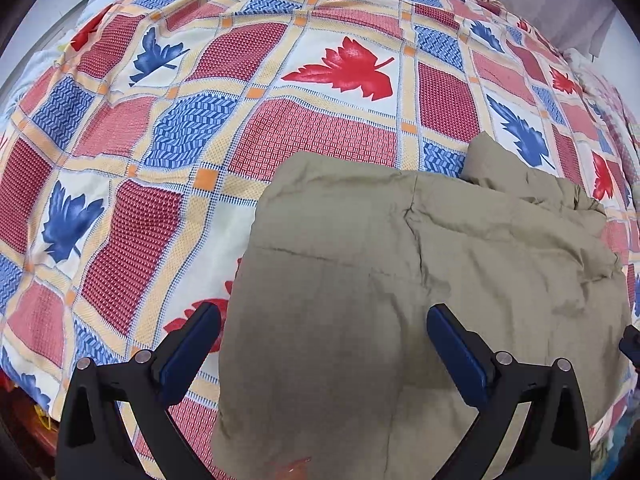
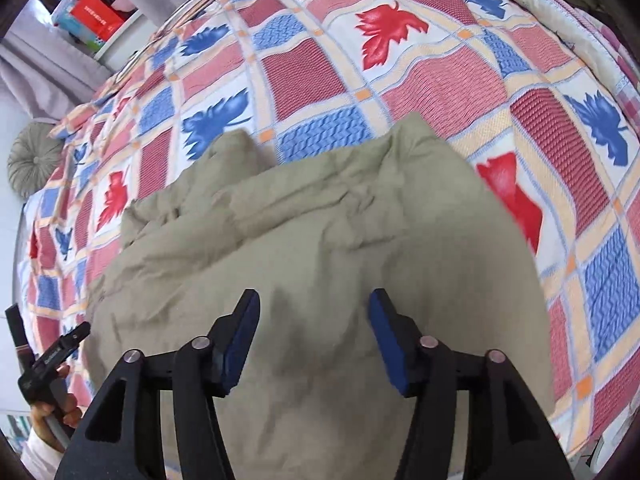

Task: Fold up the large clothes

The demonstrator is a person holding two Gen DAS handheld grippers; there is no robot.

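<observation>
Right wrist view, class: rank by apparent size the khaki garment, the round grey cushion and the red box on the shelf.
1. khaki garment, though nearest the camera.
2. round grey cushion.
3. red box; close to the cushion in apparent size and farther off, so unsure.

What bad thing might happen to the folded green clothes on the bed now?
The khaki garment is puffy, and both the left gripper and right gripper are open above it, so the fold may spring open. Its far end is bunched and uneven, so another fold could come out crooked. It lies near the edge of the patterned bedspread and might slide off.
</observation>
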